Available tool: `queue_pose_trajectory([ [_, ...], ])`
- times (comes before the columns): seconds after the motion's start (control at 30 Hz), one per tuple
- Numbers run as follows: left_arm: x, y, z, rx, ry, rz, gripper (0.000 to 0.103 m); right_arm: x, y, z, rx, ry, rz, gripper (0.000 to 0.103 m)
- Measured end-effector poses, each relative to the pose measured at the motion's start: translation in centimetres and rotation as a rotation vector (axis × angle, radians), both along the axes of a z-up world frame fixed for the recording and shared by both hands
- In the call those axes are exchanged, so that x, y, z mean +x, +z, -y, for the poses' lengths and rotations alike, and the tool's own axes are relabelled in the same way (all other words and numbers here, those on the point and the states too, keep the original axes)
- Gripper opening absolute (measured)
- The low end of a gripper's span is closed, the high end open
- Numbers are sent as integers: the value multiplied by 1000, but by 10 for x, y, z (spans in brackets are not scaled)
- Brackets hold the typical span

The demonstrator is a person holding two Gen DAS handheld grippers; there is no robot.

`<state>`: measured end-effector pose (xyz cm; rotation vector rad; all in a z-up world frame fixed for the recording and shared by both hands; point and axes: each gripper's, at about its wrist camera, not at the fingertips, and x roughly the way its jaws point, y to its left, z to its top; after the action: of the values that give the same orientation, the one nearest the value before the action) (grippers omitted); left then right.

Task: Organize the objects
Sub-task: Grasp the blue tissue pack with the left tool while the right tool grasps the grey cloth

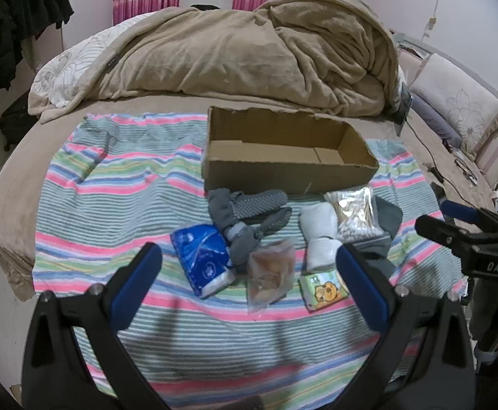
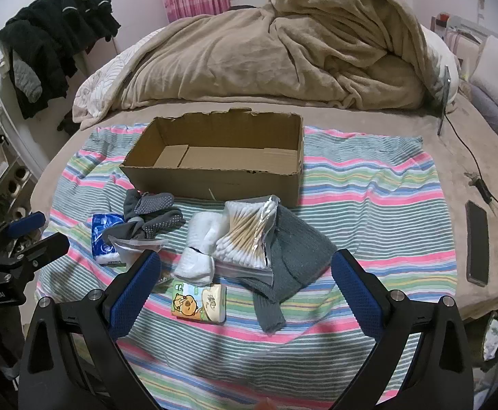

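An open, empty cardboard box [image 1: 348, 165] [image 2: 214, 177] stands on a striped towel [image 1: 112, 184] [image 2: 368, 184] on the bed. In front of it lie grey dotted socks [image 1: 249, 215] [image 2: 153, 218], a blue tissue pack [image 1: 202, 259] [image 2: 103, 235], a clear snack bag [image 1: 271, 270], white socks [image 1: 319, 235] [image 2: 201, 246], a bag of cotton swabs [image 1: 354, 212] [image 2: 249, 235], a grey knit cloth [image 2: 296, 256] and a green cartoon tissue pack [image 1: 324, 288] [image 2: 199, 302]. My left gripper [image 1: 249, 263] is open above the snack bag. My right gripper [image 2: 245, 266] is open above the swabs and knit cloth.
A heaped tan blanket [image 1: 249, 54] [image 2: 283, 51] fills the bed behind the box. A black phone [image 2: 477, 241] and cables [image 2: 478, 177] lie right of the towel. Dark clothes [image 2: 54, 34] hang at the left. Pillows [image 1: 454, 109] lie at the right.
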<state>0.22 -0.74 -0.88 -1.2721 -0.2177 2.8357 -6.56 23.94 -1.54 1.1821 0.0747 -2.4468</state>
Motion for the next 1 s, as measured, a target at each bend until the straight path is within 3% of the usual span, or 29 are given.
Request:
queue_pose_trajectory([
  [0.37,-19,-22,17,-36,50,48,102,-18,-13,-9,12,-18,20,102],
  [0.67,-36,-53,36,-51,73,113,101,-47,-38,-36,49,-101,54,102],
  [1.0,-58,-86,51,-16,80,179,80,-71,-74,-52,47,-143,137,96],
])
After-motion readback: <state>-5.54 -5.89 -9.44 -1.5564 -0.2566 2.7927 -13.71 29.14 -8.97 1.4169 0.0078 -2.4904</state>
